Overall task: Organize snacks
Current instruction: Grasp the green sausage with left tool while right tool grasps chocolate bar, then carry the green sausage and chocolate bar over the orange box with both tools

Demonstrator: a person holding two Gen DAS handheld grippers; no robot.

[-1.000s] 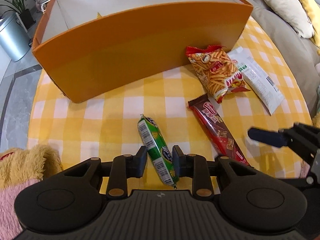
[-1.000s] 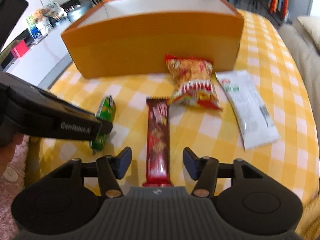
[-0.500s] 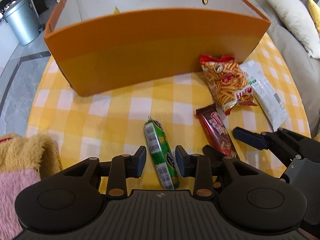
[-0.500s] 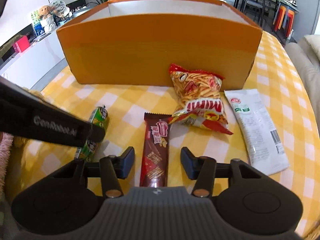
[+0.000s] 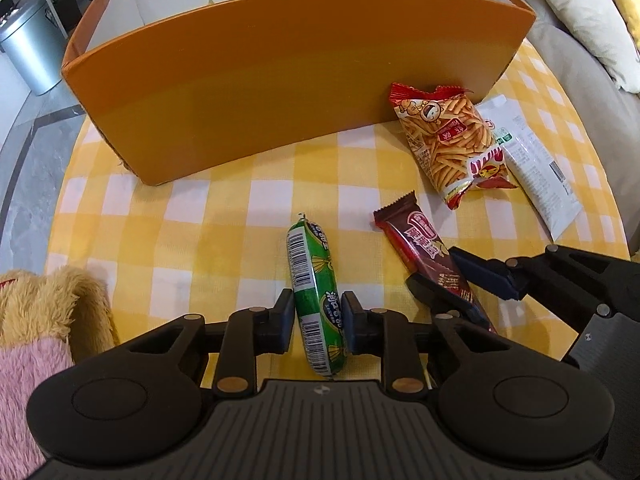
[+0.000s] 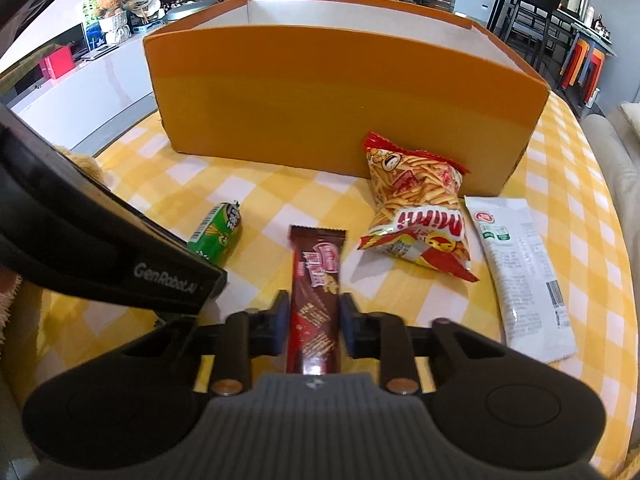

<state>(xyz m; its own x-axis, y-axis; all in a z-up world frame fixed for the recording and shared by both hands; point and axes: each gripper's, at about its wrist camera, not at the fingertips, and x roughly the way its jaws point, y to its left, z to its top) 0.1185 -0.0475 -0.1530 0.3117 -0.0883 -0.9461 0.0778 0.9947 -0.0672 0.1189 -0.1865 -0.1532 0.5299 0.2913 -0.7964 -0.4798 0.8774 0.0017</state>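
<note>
Your left gripper (image 5: 318, 316) is closing on the green sausage snack (image 5: 316, 292); your right gripper (image 6: 312, 318) clamps the brown chocolate bar (image 6: 314, 292). Both lie on the checked cloth (image 5: 224, 208), the orange box (image 5: 280, 80) behind, chips bag (image 6: 416, 216) and white packet (image 6: 524, 272) just beside.

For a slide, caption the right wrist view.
Right gripper clamps brown wafer bar before orange box.
</note>
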